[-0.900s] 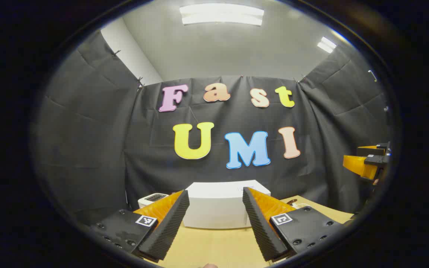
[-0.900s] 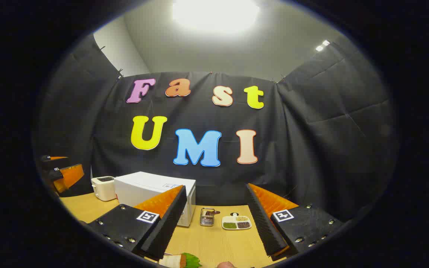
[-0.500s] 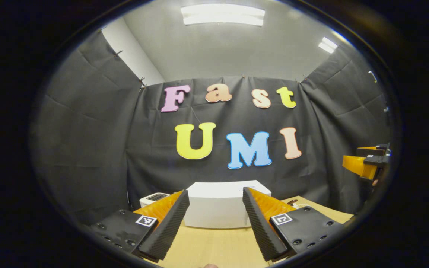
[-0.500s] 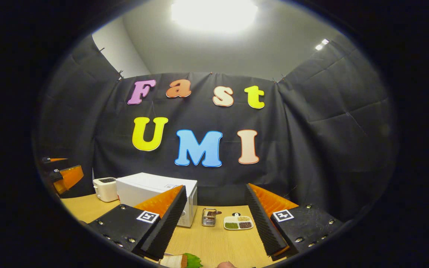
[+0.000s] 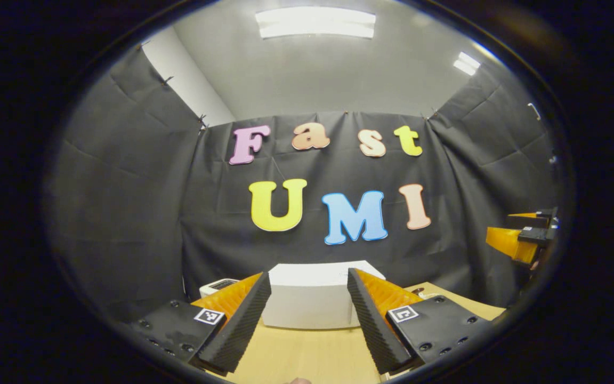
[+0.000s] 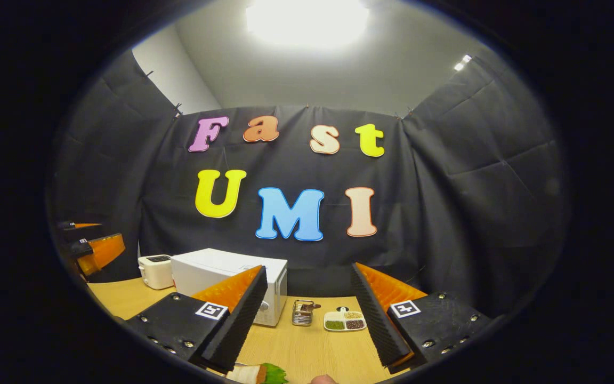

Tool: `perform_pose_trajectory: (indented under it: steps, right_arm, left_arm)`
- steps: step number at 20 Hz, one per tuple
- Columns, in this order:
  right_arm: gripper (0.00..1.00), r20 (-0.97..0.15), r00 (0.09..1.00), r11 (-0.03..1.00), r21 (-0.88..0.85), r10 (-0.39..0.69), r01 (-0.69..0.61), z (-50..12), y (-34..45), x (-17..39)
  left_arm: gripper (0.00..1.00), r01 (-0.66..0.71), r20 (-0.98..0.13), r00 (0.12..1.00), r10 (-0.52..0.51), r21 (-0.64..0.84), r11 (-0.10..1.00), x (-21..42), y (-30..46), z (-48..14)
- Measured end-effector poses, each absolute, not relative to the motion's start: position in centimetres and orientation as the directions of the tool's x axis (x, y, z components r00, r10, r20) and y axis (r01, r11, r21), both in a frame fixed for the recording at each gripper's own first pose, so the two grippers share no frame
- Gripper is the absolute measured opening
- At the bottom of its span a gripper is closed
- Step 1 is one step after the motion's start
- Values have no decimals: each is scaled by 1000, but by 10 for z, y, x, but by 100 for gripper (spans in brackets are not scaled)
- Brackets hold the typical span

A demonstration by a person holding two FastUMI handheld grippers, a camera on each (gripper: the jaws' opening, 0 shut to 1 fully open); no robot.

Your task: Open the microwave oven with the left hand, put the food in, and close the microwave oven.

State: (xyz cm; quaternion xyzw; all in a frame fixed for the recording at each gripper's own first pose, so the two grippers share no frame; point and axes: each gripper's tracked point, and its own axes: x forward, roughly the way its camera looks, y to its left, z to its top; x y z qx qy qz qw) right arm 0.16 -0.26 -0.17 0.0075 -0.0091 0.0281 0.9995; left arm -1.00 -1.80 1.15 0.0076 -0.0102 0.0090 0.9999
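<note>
Your microwave oven (image 5: 312, 298) is a plain white box standing upright on the wooden table, door shut. In your left gripper view it lies dead ahead at 12 o'clock, framed between the two fingers, with only a blank white face and the top showing. In your right gripper view the same microwave oven (image 6: 216, 269) lies at about 10 o'clock, turned so you see its front right corner with the control panel.

The food (image 6: 258, 373) lies on the table at 6 o'clock in your right gripper view: a pale piece with an orange-brown end and a green leafy part, cut off by the edge; its exact kind can't be told.
</note>
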Motion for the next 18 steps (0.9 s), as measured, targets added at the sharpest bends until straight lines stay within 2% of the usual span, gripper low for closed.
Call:
perform_pose_trajectory:
  steps: [5, 11, 15, 18]
  right_arm:
    - [95, 0, 996, 996, 20, 91, -91, -11, -9, 2]
    - [95, 0, 990, 990, 28, 142, -142, -19, -16, 10]
    - [95, -12, 991, 991, 27, 132, -132, -21, -14, 13]
    - [95, -14, 995, 995, 7, 100, -100, -24, -13, 20]
  left_arm:
    - [95, -10, 17, 1000, 10, 21, 1000, -9, -38, 15]
    - [95, -68, 54, 996, 66, 27, 997, -4, -43, 17]
    - [95, -55, 44, 998, 55, 11, 998, 24, -46, 5]
    - [96, -9, 45, 999, 8, 7, 1000, 55, -52, -4]
